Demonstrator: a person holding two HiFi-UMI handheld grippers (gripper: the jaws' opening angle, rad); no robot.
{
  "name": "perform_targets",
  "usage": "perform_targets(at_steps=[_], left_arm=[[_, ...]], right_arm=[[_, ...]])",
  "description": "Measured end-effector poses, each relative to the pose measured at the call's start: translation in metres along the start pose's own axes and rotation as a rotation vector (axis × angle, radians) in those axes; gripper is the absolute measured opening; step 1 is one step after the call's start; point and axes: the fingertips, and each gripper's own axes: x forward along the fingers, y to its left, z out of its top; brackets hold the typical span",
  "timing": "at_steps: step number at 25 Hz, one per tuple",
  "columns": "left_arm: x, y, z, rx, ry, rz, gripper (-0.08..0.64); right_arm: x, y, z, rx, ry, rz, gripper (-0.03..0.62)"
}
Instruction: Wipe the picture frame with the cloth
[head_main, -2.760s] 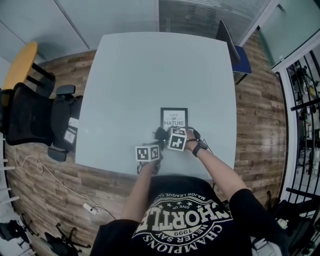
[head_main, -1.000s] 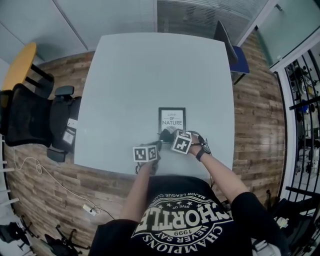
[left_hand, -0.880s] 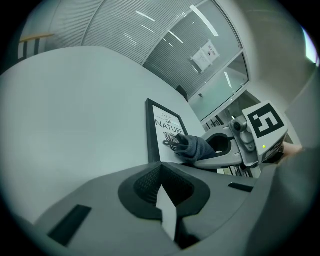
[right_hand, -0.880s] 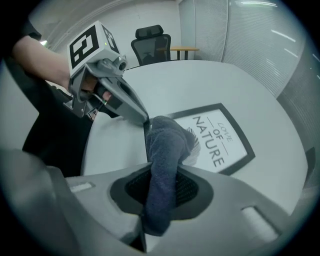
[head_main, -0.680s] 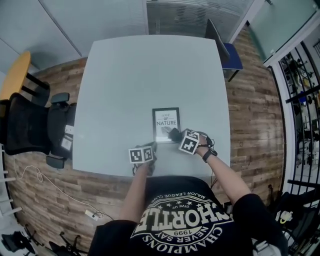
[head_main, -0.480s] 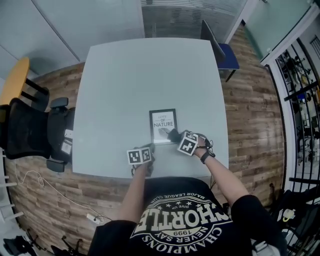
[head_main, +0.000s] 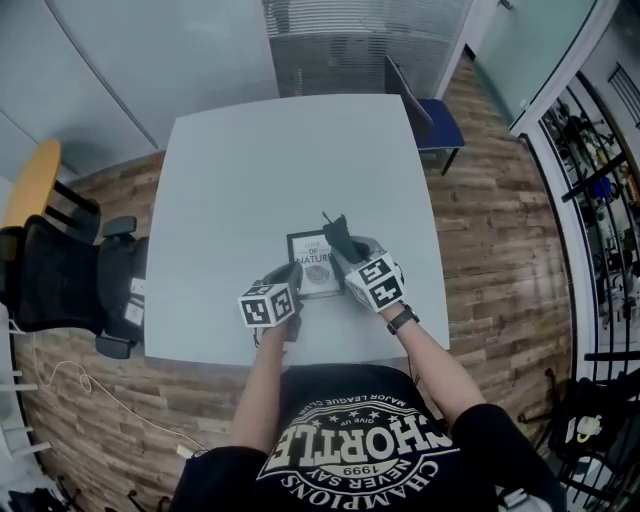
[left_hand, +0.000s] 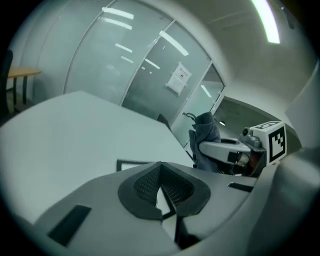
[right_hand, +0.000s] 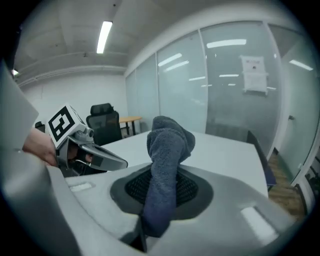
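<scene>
The right gripper (right_hand: 160, 189) is clamping the grey-blue fleece cloth (right_hand: 167, 145) above the black-edged rectangular picture frame (head_main: 308, 270) lying on the pale table (head_main: 250, 170) (left gripper (left_hand: 161, 186) closed beside it), likely risking the unheld frame skidding.

Table (head_main: 285, 160): a square, pale grey top that stood on the wood floor (head_main: 490, 250), its surface smooth and matt.
On the table: one picture frame (head_main: 312, 270) lay flat on the top.
Frame's place: near the edge closest to the person, about midway along that edge and well apart from the far edge.
Frame's look: a thin black border around a white sheet with dark print; only part of it showed.
Frame's set: its sides ran roughly square with the table's edges.
</scene>
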Motion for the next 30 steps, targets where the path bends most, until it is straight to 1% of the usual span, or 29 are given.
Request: perform_targets(at_steps=[3, 6, 9, 11, 13, 16, 20, 23, 26, 30], left_arm=[[-0.026, -0.041, 0.07, 0.171, -0.152, 0.006, -0.005], [-0.058, -0.084, 0.124, 0.326, -0.288, 0.028, -0.005], [-0.086, -0.117, 0.146, 0.418, -0.388, 0.058, -0.005], [-0.103, -0.136, 0.152, 0.457, -0.441, 0.088, -0.005], [-0.117, -0.153, 0.151, 0.491, -0.483, 0.117, -0.005], [-0.127, -0.169, 0.143, 0.514, -0.511, 0.135, -0.005], [-0.134, -0.181, 0.124, 0.498, -0.51, 0.138, -0.005], [-0.138, -0.181, 0.112, 0.493, -0.493, 0.146, -0.005], [-0.142, -0.172, 0.102, 0.487, -0.468, 0.159, -0.005], [-0.144, -0.162, 0.093, 0.473, -0.431, 0.148, -0.005]], right_arm=[[-0.041, -0.011, 0.05, 0.013, -0.161, -0.099, 0.074], [-0.083, -0.015, 0.086, 0.035, -0.272, -0.169, 0.072], [-0.124, -0.014, 0.111, -0.011, -0.348, -0.255, 0.072], [-0.15, -0.014, 0.122, -0.068, -0.383, -0.338, 0.071], [-0.175, -0.012, 0.128, -0.093, -0.422, -0.387, 0.071], [-0.197, -0.006, 0.129, -0.07, -0.464, -0.384, 0.071], [-0.213, 0.002, 0.12, -0.045, -0.478, -0.359, 0.071], [-0.217, 0.006, 0.113, -0.027, -0.481, -0.347, 0.071], [-0.214, 0.012, 0.106, -0.009, -0.478, -0.341, 0.071], [-0.206, 0.019, 0.094, 0.01, -0.443, -0.345, 0.071]])
